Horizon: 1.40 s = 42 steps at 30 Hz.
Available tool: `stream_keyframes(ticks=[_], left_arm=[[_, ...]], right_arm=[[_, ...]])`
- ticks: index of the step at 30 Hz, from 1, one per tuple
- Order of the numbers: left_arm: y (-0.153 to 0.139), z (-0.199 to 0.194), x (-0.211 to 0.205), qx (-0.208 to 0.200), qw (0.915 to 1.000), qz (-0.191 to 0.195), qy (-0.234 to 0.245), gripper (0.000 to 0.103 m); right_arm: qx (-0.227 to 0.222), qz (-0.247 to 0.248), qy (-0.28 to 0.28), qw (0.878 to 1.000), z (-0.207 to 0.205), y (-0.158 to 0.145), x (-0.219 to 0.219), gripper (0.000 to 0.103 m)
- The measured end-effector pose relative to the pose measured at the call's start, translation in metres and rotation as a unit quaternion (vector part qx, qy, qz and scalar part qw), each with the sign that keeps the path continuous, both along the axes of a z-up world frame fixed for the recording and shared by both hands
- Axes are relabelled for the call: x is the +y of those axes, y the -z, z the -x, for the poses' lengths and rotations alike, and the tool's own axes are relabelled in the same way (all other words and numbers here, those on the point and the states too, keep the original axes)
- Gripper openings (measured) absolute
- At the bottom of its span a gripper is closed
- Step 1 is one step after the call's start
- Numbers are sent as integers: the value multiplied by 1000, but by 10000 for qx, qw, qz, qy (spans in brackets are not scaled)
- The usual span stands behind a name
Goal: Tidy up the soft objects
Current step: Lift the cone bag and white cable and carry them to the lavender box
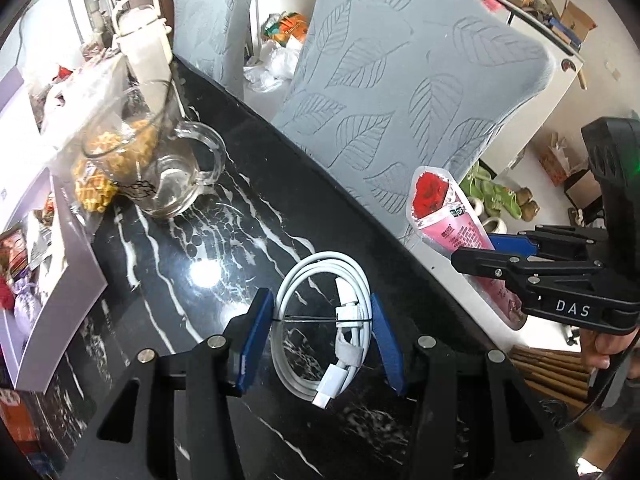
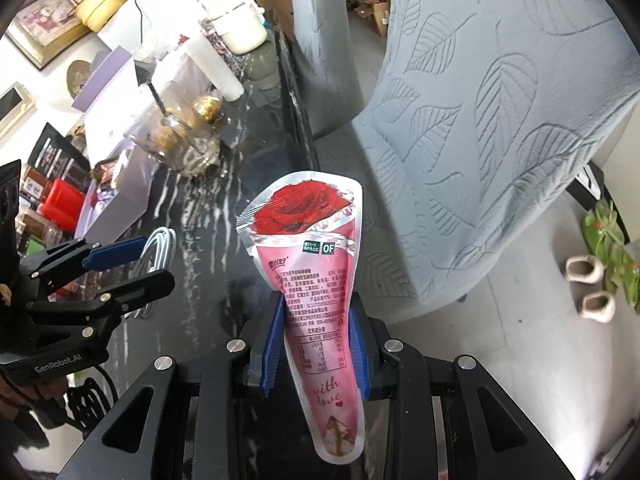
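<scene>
Glossy pink cone-shaped pouch (image 2: 316, 280) — clamped by right gripper (image 2: 316, 344) — over marbled table (image 2: 208, 216).

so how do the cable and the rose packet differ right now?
The white cable is a tied coil; the rose packet is a flat pink cone-shaped pouch. The cable sits between wider-set left gripper fingers; the right gripper clamps the packet narrowly. Both are soft and gripped.

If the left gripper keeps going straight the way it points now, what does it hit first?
Probably the black marble tabletop. The left gripper already holds the coiled white cable, angled steeply down; depth is uncertain.
</scene>
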<state>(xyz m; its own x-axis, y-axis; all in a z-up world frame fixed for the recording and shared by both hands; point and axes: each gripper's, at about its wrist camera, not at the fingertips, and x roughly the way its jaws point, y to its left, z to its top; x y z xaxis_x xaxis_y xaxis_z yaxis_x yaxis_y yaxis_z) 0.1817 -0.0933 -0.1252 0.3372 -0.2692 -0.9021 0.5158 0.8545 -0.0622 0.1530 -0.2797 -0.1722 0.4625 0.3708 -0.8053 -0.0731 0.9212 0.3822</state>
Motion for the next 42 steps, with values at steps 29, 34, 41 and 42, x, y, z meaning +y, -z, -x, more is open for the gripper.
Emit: stream_keyframes(ticks=[29,34,41,42], left_arm=[[-85,101,95,-723,9822,253,-1713,49],[-89,118,116,-800,9741,242,-2100,49],[-94,139,146,-902,9609,270,-2604,49],[-94,140,150,-903,9594,264,-2658,49]], right_arm=[[-413,-54,-1799,9828,50,-60,102,30],[-408,-36,-2248,9735,58,-62,129,30],[-434,-12,-2861,9572,68,-66,169,30],[-428,-11,-2925,9553,69,-66,174,30]])
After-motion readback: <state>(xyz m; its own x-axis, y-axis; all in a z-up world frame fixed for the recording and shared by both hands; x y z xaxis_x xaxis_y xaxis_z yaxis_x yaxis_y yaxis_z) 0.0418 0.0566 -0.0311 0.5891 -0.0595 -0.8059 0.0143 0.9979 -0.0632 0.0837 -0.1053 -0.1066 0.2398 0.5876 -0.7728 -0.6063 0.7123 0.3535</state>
